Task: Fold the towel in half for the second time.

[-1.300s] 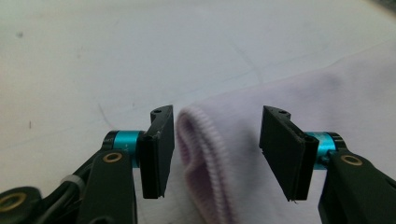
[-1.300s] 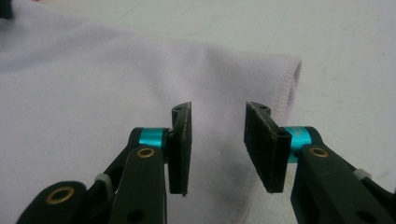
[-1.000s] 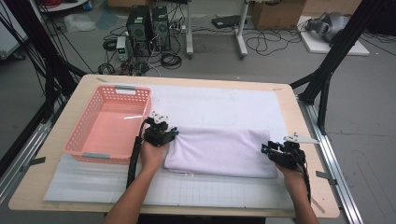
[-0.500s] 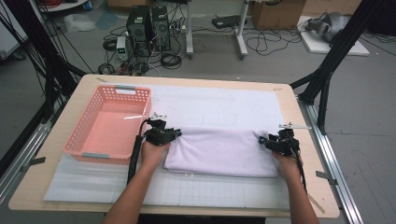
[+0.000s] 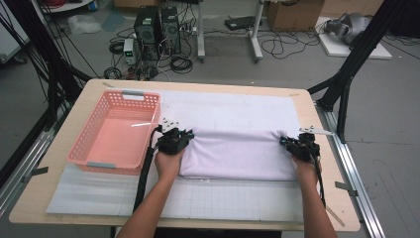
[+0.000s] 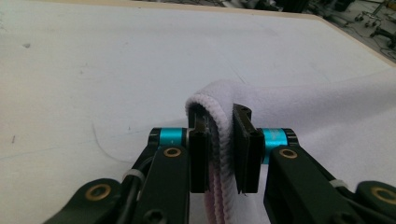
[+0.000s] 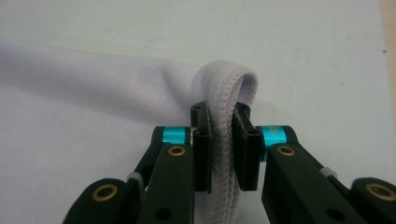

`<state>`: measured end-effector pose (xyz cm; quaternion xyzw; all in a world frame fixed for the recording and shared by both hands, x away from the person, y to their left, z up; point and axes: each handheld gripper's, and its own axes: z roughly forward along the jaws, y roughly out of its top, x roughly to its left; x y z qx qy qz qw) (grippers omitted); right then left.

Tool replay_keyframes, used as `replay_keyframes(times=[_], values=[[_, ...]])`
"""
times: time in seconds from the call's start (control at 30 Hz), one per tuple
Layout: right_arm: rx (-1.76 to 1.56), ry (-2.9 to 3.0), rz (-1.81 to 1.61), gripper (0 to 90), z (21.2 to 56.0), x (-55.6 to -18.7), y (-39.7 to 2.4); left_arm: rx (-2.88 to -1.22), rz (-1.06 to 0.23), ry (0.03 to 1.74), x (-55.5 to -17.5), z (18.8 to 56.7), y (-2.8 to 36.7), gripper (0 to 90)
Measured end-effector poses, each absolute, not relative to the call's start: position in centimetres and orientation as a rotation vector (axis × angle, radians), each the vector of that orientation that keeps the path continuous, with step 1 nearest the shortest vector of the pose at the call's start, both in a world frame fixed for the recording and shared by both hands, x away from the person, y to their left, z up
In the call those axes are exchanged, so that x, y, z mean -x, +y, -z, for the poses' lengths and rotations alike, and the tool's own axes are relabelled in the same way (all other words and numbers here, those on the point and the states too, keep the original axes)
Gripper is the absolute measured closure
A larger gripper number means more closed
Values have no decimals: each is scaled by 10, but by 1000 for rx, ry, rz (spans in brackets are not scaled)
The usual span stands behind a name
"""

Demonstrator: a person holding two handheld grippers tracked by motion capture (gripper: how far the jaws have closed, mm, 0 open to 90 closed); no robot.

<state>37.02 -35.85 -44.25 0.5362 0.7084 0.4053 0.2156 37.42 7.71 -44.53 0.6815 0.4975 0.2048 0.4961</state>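
A pale lilac folded cloth point(image 5: 237, 153) lies on the white mat point(image 5: 223, 106). My left gripper point(image 5: 184, 137) is at the cloth's far left corner, and in the left gripper view the gripper point(image 6: 222, 135) pinches the stitched hem of the cloth point(image 6: 327, 107). At the far right corner my right gripper point(image 5: 286, 142) does the same; the right gripper view has this gripper point(image 7: 223, 135) clamped on a raised loop of the cloth's point(image 7: 93, 102) hem. Both pairs of jaws have just been closing, with the hem between them.
A pink plastic basket point(image 5: 81, 157) stands left of the cloth, close beside my left hand. The wooden table's right edge point(image 5: 331, 163) runs just past my right gripper. Black frame posts and cables stand beyond the table.
My right gripper moved away from the person to the cloth's far right corner and closed on the hem. The left gripper stayed in place and closed on its corner.
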Motion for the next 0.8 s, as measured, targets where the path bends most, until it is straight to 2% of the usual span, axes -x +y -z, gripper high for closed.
replay_keyframes(times=[0.03,0.1,0.2,0.4,0.53,0.73,0.8], values=[[-1475,1967,-1101,751,443,-372,-357,-1655,-510,1209,-374,445,77,714],[-1470,1957,-1051,641,443,-372,-355,-1650,-502,1197,-372,443,79,551],[-1464,1924,-1059,582,437,-364,-359,-1667,-519,1153,-365,439,81,484],[-1389,1985,-1138,562,426,-335,-363,-1754,-514,1059,-350,430,77,429],[-1332,2052,-1114,478,429,-313,-360,-1802,-534,1019,-336,433,75,453],[-1253,2177,-933,464,440,-295,-359,-1782,-476,995,-323,436,81,442],[-1283,2155,-968,451,441,-292,-365,-1763,-455,983,-320,436,84,421]])
